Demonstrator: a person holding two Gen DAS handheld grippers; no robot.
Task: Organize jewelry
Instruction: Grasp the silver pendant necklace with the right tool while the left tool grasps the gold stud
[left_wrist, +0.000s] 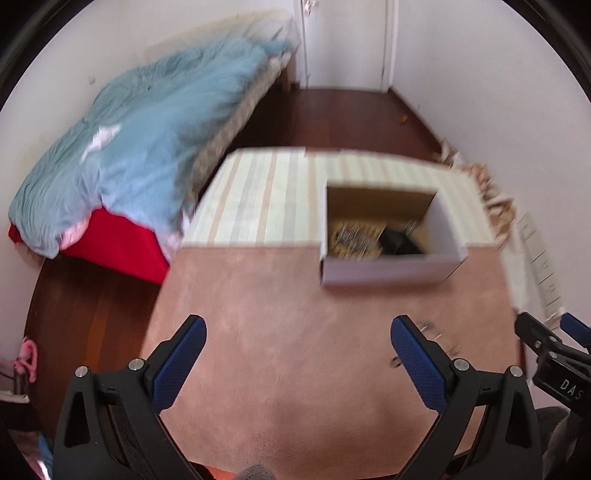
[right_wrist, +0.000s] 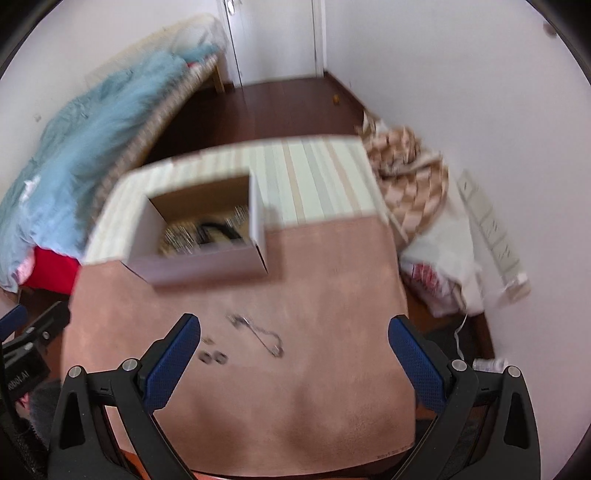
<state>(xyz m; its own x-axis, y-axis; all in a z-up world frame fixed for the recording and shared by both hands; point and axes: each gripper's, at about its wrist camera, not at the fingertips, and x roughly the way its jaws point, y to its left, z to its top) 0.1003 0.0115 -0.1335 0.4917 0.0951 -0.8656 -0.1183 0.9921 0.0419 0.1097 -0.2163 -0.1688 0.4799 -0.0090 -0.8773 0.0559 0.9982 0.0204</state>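
Note:
An open white cardboard box with jewelry and a dark item inside stands on the pink mat; it also shows in the right wrist view. A silver chain and small rings lie loose on the mat, between the box and my right gripper. In the left wrist view bits of the jewelry show beside the right finger. My left gripper is open and empty above the mat. My right gripper is open and empty too; it also appears at the left wrist view's right edge.
A striped cloth covers the table's far part. A bed with a blue blanket is at the left. A patterned cloth and a white bag lie at the right by the wall. Dark wood floor lies beyond.

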